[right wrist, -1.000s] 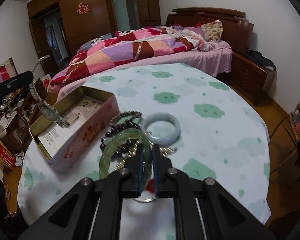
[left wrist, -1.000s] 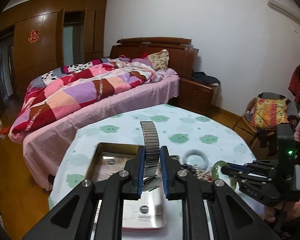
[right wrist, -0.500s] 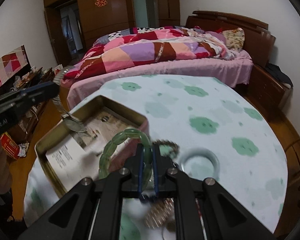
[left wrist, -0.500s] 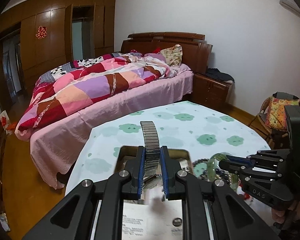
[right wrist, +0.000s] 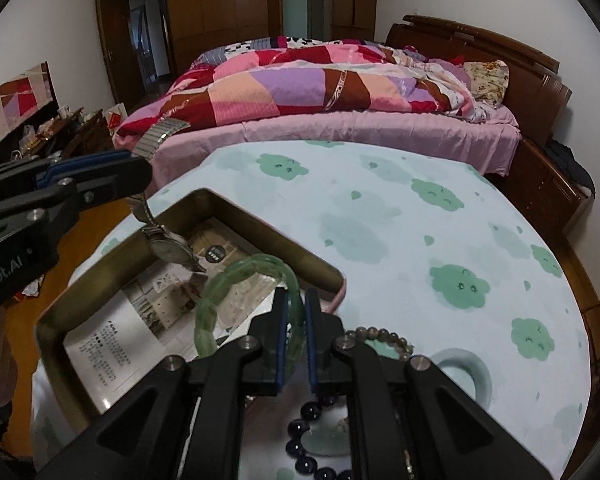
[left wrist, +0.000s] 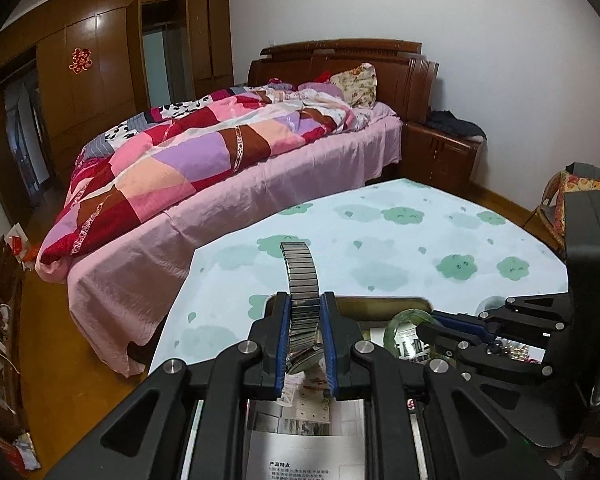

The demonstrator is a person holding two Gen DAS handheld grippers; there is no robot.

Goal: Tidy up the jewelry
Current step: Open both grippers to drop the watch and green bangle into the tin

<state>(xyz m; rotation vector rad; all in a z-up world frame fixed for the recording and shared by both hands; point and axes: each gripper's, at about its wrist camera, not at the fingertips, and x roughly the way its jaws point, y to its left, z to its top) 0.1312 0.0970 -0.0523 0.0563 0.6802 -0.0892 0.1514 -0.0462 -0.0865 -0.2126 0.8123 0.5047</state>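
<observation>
My left gripper [left wrist: 305,330] is shut on a metal-band wristwatch [left wrist: 302,288] and holds it over the open tin box [right wrist: 100,260]; the watch [right wrist: 168,246] hangs with its face just above the paper inside. My right gripper [right wrist: 296,332] is shut on a green jade bangle [right wrist: 236,300] and holds it over the box's near right corner. The bangle also shows in the left wrist view [left wrist: 400,326], beside the right gripper [left wrist: 432,330].
A pale jade bangle [right wrist: 464,368], a brown bead bracelet [right wrist: 380,334] and dark purple beads [right wrist: 304,432] lie on the round table's cloud-print cloth [right wrist: 420,220] right of the box. A bed [right wrist: 340,92] stands behind the table. A cluttered shelf [right wrist: 52,128] is at the left.
Both grippers moved left over the tin box. The right gripper carried the green bangle from the jewelry pile to above the box; the watch came lower into it.
</observation>
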